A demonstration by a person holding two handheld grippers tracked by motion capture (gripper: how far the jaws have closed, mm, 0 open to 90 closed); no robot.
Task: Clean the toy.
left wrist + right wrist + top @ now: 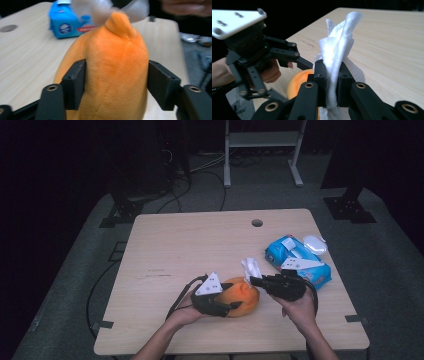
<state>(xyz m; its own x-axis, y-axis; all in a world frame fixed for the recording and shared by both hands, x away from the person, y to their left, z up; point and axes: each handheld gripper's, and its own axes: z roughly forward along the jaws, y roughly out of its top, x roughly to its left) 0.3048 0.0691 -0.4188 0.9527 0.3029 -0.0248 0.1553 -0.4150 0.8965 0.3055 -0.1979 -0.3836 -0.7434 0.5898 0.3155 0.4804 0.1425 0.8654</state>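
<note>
On the counter (165, 250) near its front edge lies the orange plush toy (243, 296), clamped by the left tongs (234, 306); right tongs (253, 281), pinched on a white wipe (250, 267), likely wipe next.

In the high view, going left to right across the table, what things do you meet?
Left claw → orange plush toy → white wipe → right claw → blue wipes pack → small white lid.
</note>
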